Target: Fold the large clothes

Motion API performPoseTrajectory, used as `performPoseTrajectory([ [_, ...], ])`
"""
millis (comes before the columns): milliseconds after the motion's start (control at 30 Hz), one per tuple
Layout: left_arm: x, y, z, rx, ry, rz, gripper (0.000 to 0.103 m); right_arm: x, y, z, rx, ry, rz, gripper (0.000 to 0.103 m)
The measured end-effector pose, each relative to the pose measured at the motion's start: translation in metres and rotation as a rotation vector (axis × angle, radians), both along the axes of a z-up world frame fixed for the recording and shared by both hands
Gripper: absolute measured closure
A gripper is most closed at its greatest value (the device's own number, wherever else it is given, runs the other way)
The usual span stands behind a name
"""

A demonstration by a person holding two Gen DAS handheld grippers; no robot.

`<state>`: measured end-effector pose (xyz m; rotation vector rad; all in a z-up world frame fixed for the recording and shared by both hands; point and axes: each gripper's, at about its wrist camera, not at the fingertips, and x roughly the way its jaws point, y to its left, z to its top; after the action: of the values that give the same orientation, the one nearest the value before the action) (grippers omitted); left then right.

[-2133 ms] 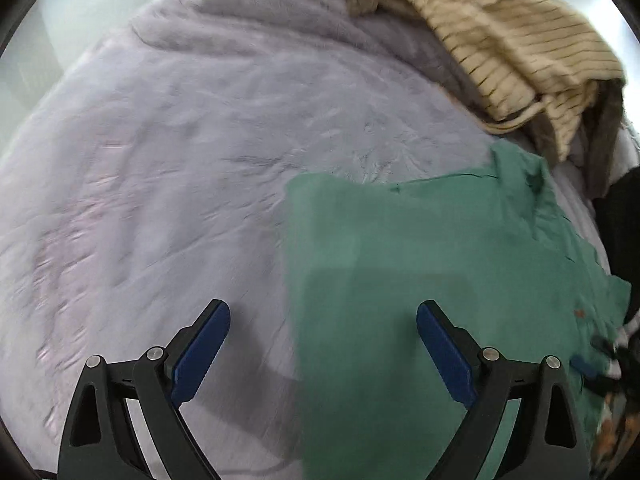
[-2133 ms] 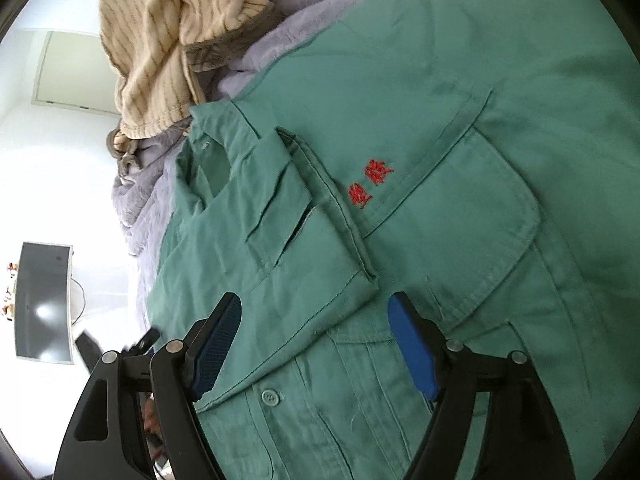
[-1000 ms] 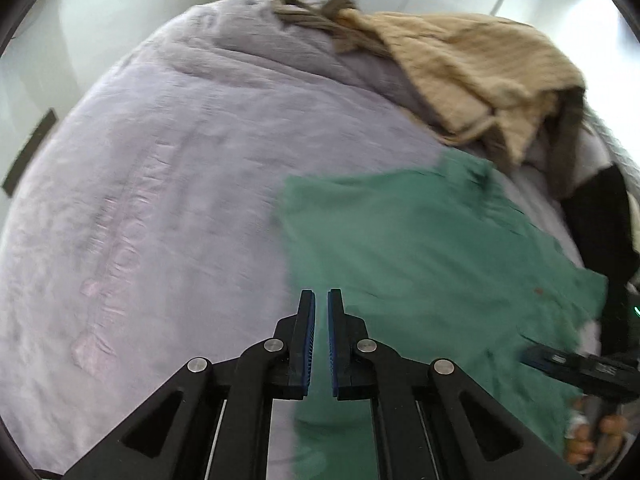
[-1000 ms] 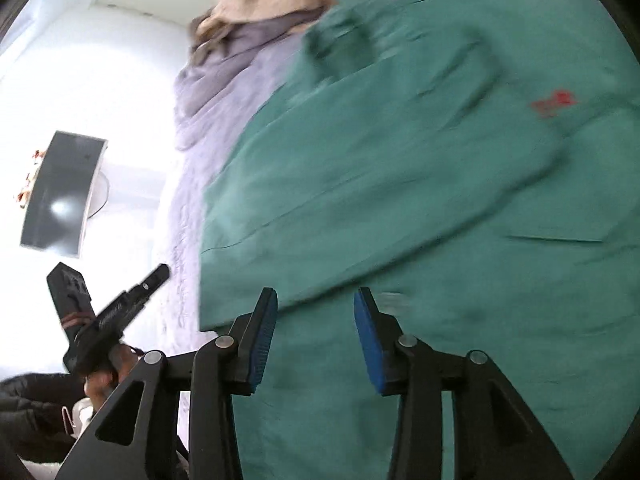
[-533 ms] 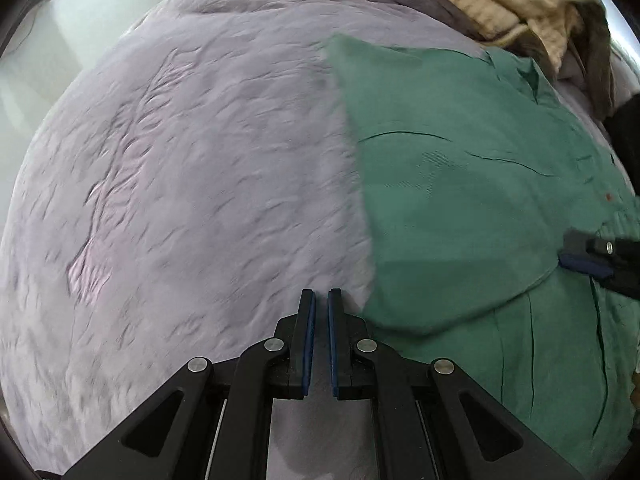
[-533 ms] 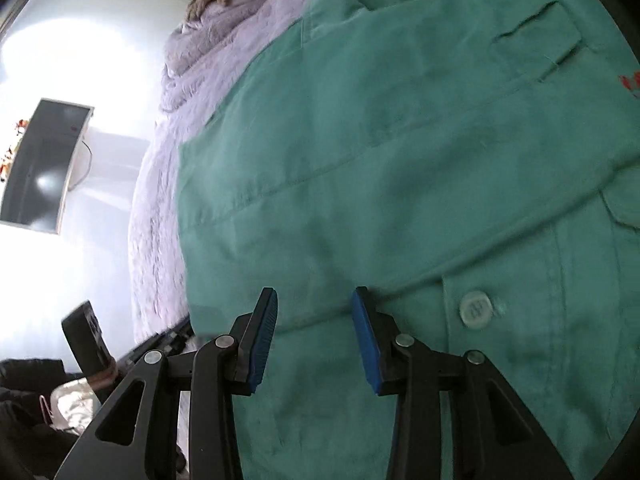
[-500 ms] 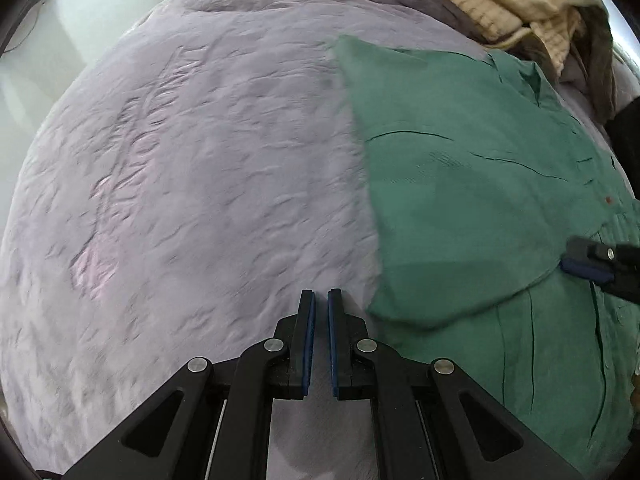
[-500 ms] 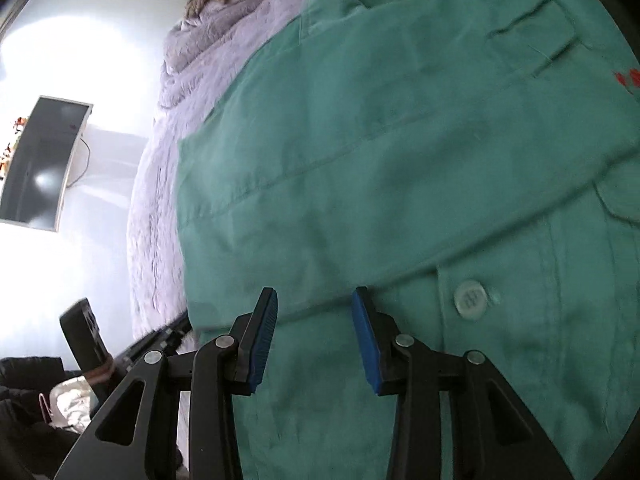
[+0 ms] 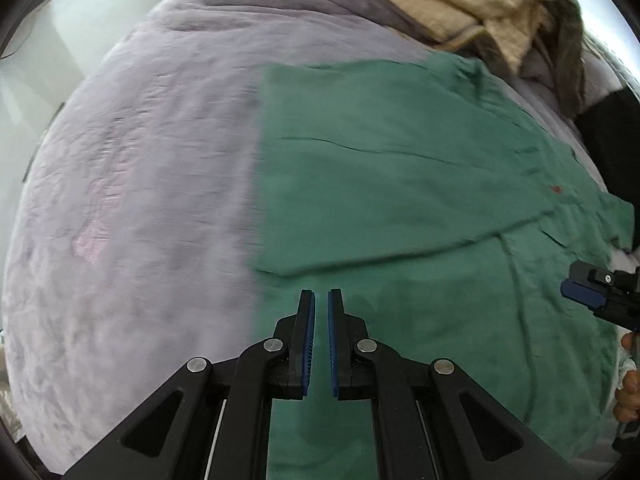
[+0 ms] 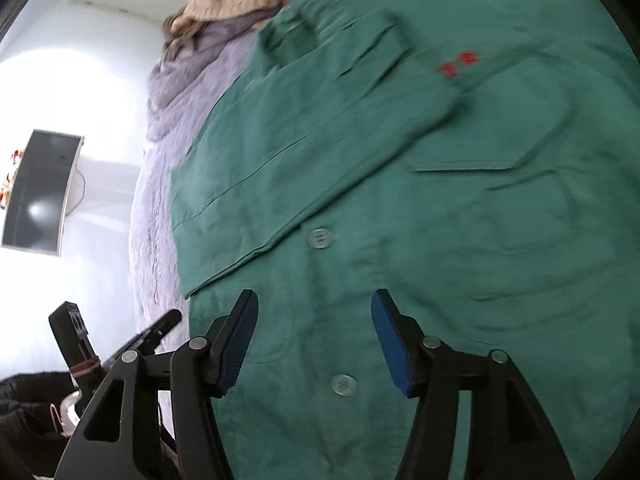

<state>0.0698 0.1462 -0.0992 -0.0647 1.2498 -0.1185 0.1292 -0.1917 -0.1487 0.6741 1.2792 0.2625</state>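
black angular left gripper point(image 9: 321, 304) and right gripper point(image 10: 314, 306), blue-padded fingers point(image 10: 236, 340), silver screws

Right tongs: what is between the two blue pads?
In the right wrist view, only green shirt shows between the open right tongs, with one button lower in that gap.

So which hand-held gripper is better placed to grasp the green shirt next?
Probably the right hand-held gripper: its jaws are open over the green shirt near the buttons. The left hand-held gripper is shut at the shirt's edge.
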Motion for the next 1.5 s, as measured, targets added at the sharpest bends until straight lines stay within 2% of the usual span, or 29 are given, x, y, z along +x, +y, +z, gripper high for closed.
performPoseTrajectory([
  [133, -0.006, -0.041, -0.003, -0.011, 0.026, -0.049, 0.095, -0.015, -0.035, 0.004, -0.001, 0.006, -0.045, 0.039],
  [233, -0.009, -0.071, -0.006, -0.021, 0.045, -0.081, 0.095, -0.030, -0.066, 0.007, 0.004, -0.001, -0.078, 0.031],
  [300, -0.009, -0.090, -0.009, -0.027, 0.061, -0.099, 0.095, -0.038, -0.085, 0.009, 0.007, -0.008, -0.106, 0.030],
  [333, -0.010, -0.096, -0.010, -0.027, 0.066, -0.102, 0.089, -0.040, -0.093, 0.010, 0.009, -0.010, -0.119, 0.030],
  [367, -0.010, -0.105, -0.011, -0.025, 0.077, -0.108, 0.038, -0.042, -0.102, 0.011, 0.011, -0.013, -0.132, 0.030],
  [400, -0.011, -0.110, -0.012, -0.021, 0.086, -0.104, 0.004, -0.045, -0.111, 0.011, 0.012, -0.015, -0.144, 0.029],
  [433, -0.013, -0.116, -0.009, -0.010, 0.068, -0.079, 0.002, -0.048, -0.120, 0.012, 0.013, -0.016, -0.155, 0.029],
  [633, -0.012, -0.163, -0.010, 0.009, 0.060, -0.148, 0.001, -0.056, -0.184, 0.013, 0.014, -0.030, -0.271, 0.029],
  [733, -0.008, -0.187, -0.013, 0.015, 0.064, -0.169, 0.001, -0.060, -0.223, 0.011, 0.011, -0.029, -0.362, 0.022],
  [900, 0.001, -0.221, -0.019, 0.002, 0.089, -0.182, 0.001, -0.066, -0.284, 0.007, 0.001, -0.052, -0.505, 0.022],
  [1100, 0.010, -0.256, -0.027, 0.040, 0.086, -0.199, 0.001, -0.062, -0.352, 0.004, -0.011, -0.092, -0.641, 0.022],
  [1233, 0.017, -0.267, -0.036, 0.027, 0.130, -0.197, 0.001, -0.047, -0.391, -0.006, 0.039, -0.090, -0.709, 0.022],
  [1500, 0.030, -0.297, -0.031, 0.014, 0.109, -0.208, 0.001, -0.018, -0.443, -0.032, 0.163, -0.105, -0.841, 0.022],
])
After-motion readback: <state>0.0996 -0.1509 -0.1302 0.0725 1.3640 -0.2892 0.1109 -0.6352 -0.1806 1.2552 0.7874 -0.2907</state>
